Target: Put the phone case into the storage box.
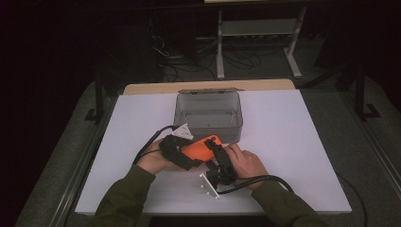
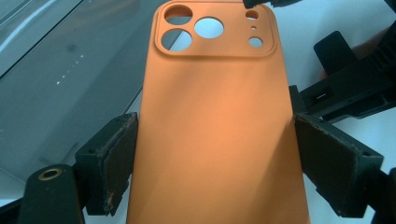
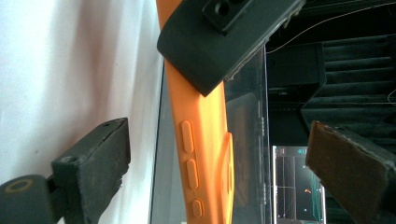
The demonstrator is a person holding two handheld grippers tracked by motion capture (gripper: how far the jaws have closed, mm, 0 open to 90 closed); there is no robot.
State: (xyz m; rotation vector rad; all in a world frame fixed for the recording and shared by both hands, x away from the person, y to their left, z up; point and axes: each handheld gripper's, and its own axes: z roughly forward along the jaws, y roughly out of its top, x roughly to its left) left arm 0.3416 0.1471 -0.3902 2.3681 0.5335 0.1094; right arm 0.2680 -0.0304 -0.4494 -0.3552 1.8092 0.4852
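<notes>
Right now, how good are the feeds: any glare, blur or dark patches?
High view: room black, table evenly lit, no glare. Left gripper view: case sharp, with a soft sheen mid-back. Right gripper view: case edge sharp, white surface on the left washed out, background dark.

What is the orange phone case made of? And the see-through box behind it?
The orange phone case looks like soft matte silicone or rubbery plastic: smooth, no shine, moulded buttons. The box looks like clear hard plastic: you can see through its glossy walls.
</notes>
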